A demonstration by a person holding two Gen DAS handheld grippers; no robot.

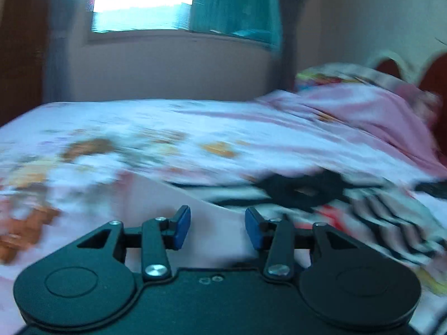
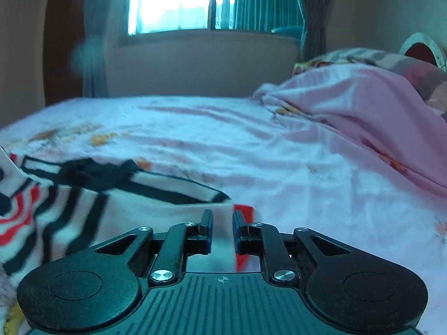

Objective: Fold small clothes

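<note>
The small garment is white with black and red stripes and lies on the bed sheet at the left of the right wrist view. My right gripper is shut on its white and red edge, and cloth fills the narrow gap between the pads. In the blurred left wrist view the same garment spreads to the right, its black collar lying flat. My left gripper is open, its blue pads well apart. The garment's pale plain side lies in the gap without being pinched.
A bunched pink blanket and patterned pillows are piled at the right end of the bed, in front of a red headboard. Beyond the far edge of the bed is a wall with a bright window and teal curtains.
</note>
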